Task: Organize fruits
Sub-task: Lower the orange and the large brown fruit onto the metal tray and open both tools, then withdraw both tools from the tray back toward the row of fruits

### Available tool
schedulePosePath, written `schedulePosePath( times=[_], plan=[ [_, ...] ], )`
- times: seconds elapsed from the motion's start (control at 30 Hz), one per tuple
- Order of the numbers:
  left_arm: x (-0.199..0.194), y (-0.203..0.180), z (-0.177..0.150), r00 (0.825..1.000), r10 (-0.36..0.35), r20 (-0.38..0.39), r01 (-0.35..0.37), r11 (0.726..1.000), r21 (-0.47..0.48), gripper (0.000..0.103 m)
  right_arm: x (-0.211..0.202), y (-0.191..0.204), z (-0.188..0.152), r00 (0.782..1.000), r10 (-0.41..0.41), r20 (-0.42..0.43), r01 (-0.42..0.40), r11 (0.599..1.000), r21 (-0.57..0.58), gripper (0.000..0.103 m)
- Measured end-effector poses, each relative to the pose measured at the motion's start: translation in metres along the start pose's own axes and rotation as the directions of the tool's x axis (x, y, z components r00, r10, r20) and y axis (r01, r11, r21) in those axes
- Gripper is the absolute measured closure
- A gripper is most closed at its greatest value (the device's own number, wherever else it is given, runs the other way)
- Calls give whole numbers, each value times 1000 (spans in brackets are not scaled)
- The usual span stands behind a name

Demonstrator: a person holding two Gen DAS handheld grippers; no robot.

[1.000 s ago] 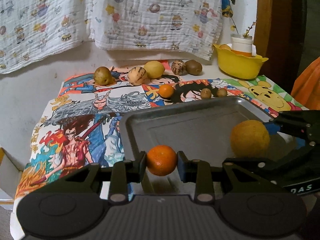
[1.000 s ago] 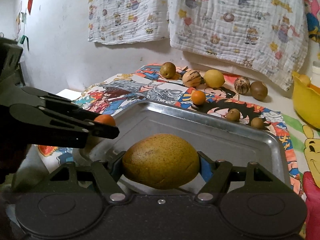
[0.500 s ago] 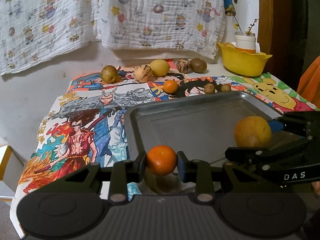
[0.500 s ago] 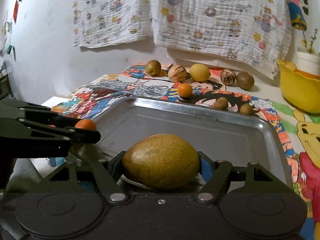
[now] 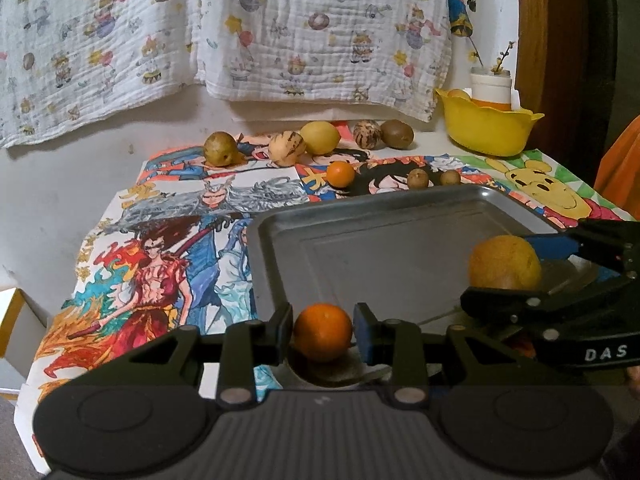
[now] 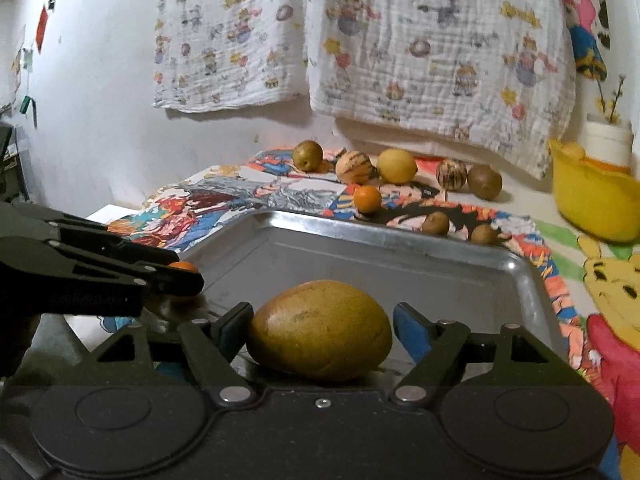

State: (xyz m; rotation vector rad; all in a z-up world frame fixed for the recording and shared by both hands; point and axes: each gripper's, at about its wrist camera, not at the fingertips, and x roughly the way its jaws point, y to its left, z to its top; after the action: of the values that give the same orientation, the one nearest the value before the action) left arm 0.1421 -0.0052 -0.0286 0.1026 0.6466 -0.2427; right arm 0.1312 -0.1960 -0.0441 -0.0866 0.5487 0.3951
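Cartoon-print cloth (image 5: 168, 248) covers the table; patterned muslin hangs on the wall behind. Left gripper (image 5: 323, 330): small orange (image 5: 323, 332) sits between the pads at the metal tray's (image 5: 384, 240) near corner, a sliver of gap on its right side; grip released, or nearly so. Right gripper (image 6: 320, 330): jaws have just been opening, blue pads clear of the brown-yellow mango (image 6: 320, 330), which rests on the tray floor between them. Both tools tilt downward over the tray's near edge, side by side. Loose fruit lies beyond the tray's far rim; yellow bowl (image 5: 486, 130) at the far right.
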Motion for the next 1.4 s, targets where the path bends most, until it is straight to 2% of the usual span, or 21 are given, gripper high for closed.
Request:
schedulePosePath(
  times=[0.03, 0.1, 0.23, 0.37, 0.4, 0.47, 0.57, 0.7, 0.97, 1.1, 1.4],
  plan=[
    [-1, 0, 1, 1000, 5, 4, -5, 1000, -4, 63, -2, 1, 0, 1000, 0, 4, 0, 1000, -9, 22],
    [-5, 3, 2, 1000, 16, 19, -15, 1000, -14, 48, -6, 2, -2, 1000, 0, 10, 0, 1000, -21, 21],
    [-16, 5, 3, 998, 37, 57, -36, 999, -21, 37, -16, 2, -3, 999, 5, 34, -4, 1000, -22, 14],
    [-26, 7, 0, 996, 38, 75, -37, 999, -23, 7, -27, 4, -5, 998, 7, 63, -5, 1000, -24, 1],
    [-29, 8, -2, 996, 29, 86, -27, 999, -23, 1, -30, 5, -6, 997, 10, 70, -8, 1000, -26, 1],
    [-35, 10, -8, 994, 7, 108, -5, 1000, -18, 0, -33, 5, -8, 998, 12, 70, -10, 999, -36, 1],
    [-38, 11, -16, 995, -4, 97, 2, 1000, 17, 0, -36, 5, -12, 999, -3, 52, 6, 999, -43, 1],
    [-43, 14, -23, 995, -15, 97, 10, 998, 56, 0, -38, -7, -15, 999, -19, 30, 18, 1000, 6, 1],
    [-48, 23, -9, 995, 32, 97, -46, 989, 143, 0, -39, -45, -9, 996, -91, -11, 91, 989, 120, 1],
    [-41, 33, 2, 995, 38, 87, -47, 993, 108, 0, -36, -63, 0, 991, -137, -6, 136, 975, 178, 1],
    [-12, 66, 27, 998, 54, 38, -51, 996, -72, 0, -14, -95, 17, 984, -176, -16, 174, 955, 240, 1]
  ],
)
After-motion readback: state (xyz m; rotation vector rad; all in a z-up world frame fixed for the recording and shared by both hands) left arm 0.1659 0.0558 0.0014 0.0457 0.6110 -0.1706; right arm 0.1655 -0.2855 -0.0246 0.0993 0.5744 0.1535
